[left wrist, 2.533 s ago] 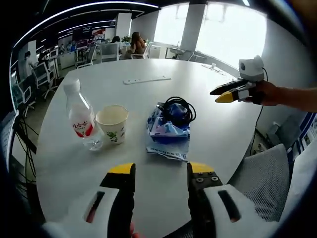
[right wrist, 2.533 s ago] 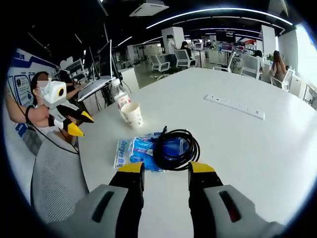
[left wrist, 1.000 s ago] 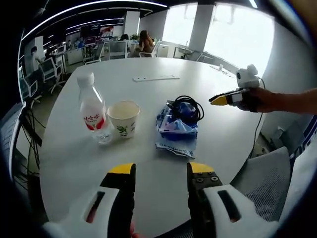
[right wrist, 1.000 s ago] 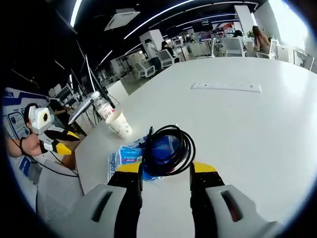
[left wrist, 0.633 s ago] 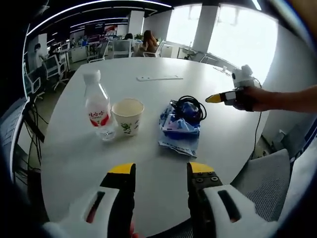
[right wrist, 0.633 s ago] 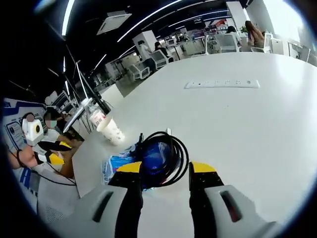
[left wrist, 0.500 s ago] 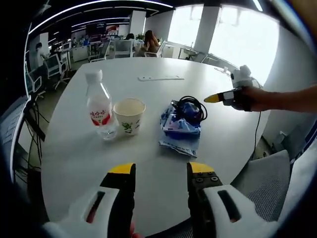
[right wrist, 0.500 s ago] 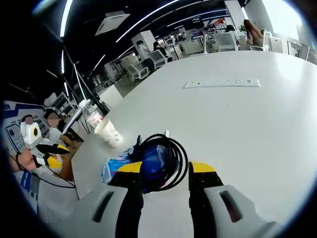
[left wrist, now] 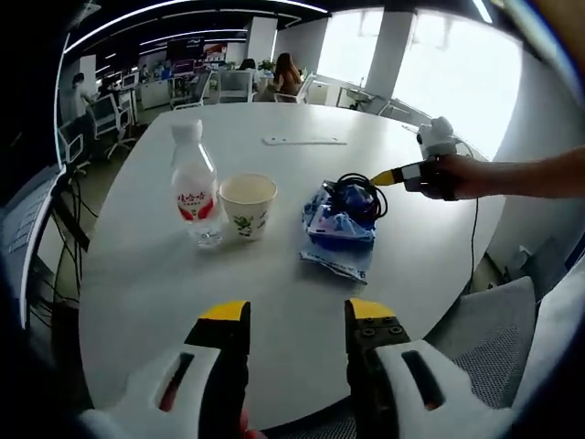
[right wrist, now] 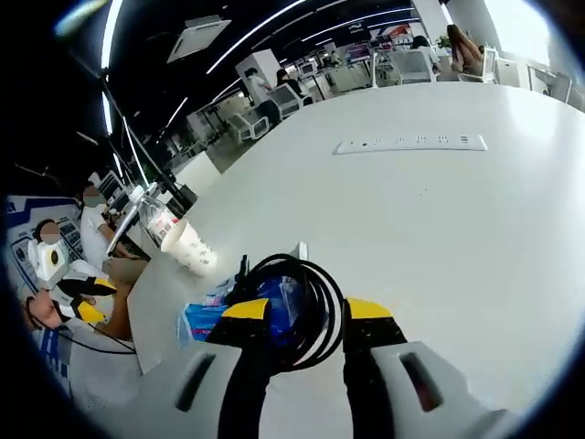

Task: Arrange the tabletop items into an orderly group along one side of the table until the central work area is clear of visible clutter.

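Observation:
On the round white table (left wrist: 137, 283) stand a clear water bottle with a red label (left wrist: 196, 185) and a paper cup (left wrist: 248, 205). Right of them a coiled black cable (left wrist: 359, 194) lies on a blue packet (left wrist: 338, 230). My left gripper (left wrist: 288, 315) is open above the near table edge, short of all of them. My right gripper (left wrist: 388, 176) reaches in from the right, its tips at the coil. In the right gripper view it (right wrist: 297, 313) stands open with the coil (right wrist: 291, 291) between its jaws, and the packet (right wrist: 203, 316), cup (right wrist: 188, 247) and bottle (right wrist: 162, 220) lie beyond.
A white power strip (right wrist: 409, 144) lies on the far part of the table (right wrist: 457, 238). A grey mesh chair (left wrist: 498, 320) stands at the table's right edge. Office desks, chairs and seated people fill the background. My left gripper (right wrist: 84, 300) shows at the left.
My right gripper has moved in onto the cable coil, which now sits between its jaws. The left gripper's view has shifted a little; the items have stayed put.

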Demonstrator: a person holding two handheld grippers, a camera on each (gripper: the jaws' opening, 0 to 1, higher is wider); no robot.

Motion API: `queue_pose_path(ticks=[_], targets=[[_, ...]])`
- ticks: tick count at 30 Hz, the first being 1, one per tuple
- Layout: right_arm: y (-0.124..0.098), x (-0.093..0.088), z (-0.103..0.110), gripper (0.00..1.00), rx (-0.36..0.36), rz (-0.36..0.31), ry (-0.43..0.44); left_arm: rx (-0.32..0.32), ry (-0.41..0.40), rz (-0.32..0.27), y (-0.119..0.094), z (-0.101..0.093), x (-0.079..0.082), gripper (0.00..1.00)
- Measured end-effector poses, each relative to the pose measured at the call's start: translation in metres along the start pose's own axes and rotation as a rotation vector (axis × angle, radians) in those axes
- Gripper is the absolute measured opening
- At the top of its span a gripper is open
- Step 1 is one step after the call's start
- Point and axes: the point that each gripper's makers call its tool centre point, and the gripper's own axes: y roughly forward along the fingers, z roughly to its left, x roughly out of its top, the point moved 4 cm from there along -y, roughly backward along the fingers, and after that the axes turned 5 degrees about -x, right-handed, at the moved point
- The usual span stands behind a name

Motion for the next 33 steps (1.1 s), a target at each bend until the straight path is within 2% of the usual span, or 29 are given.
queue_pose_path(ticks=[7, 10, 17, 28, 33], targets=[[0.005, -0.009, -0.001, 0.19, -0.029, 0.053, 0.001, 0.001, 0.001, -0.006, -0.001, -0.001, 0.001, 0.4], [0.003, -0.014, -0.005, 0.14, -0.073, 0.073, 0.03, 0.003, 0.0, -0.01, -0.002, -0.001, 0.002, 0.4], [-0.001, -0.013, -0.007, 0.05, -0.088, 0.045, 0.043, 0.006, -0.004, -0.01, -0.005, 0.0, -0.001, 0.4], [-0.008, -0.004, 0.004, 0.02, -0.064, 0.016, 0.043, 0.004, 0.002, -0.011, -0.005, 0.0, 0.0, 0.4], [-0.016, 0.002, 0.014, 0.02, -0.049, -0.011, 0.005, 0.005, 0.006, -0.014, -0.006, 0.0, 0.004, 0.4]])
